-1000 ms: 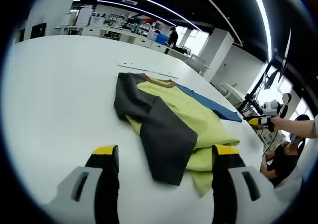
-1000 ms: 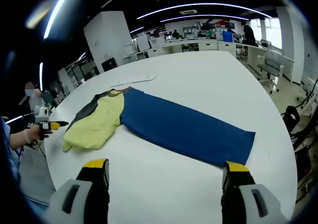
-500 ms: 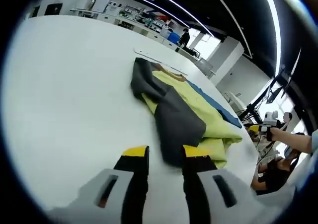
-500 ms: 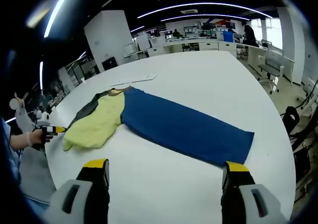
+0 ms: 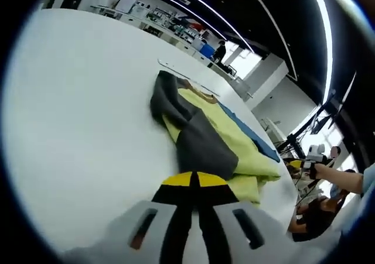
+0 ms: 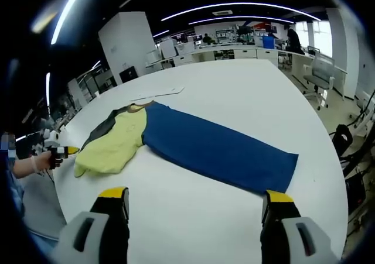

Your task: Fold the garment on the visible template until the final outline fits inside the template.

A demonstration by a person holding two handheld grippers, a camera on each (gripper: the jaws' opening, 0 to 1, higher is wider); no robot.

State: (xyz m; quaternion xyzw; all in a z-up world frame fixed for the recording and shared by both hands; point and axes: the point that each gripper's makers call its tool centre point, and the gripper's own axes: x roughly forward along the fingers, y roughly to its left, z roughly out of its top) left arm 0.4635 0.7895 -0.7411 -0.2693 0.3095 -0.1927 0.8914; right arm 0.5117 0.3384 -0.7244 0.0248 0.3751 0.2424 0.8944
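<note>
Well, the white table (image 6: 246, 88) takes up most of both views, a broad rounded surface, bare apart from the things below, in an open-plan room with desks, white pillars and strip lights across a dark ceiling in the upper part of each frame, and a person standing by the far desks at upper right. On it lies the blue template (image 6: 220, 150), a long rectangle running from centre toward the lower right of the right gripper view, and at its left end sits the garment (image 6: 111, 144), a yellow-green shirt with dark grey sleeves, bunched and only partly on the blue. In the left gripper view the garment (image 5: 205, 138) fills the middle, a grey sleeve folded across the yellow body. A thin pale strip (image 6: 157, 94) lies on the table just beyond the collar. The left gripper (image 5: 193, 181) has its yellow-tipped jaws pressed together right at the near edge of the cloth; whether fabric is pinched between them I cannot tell. The right gripper (image 6: 193, 202) hangs with jaws wide apart, well short of the template's near edge. I judge the folding is midway: the next move calls for drawing the gathered hem over so the outline tightens inside the blue.
</note>
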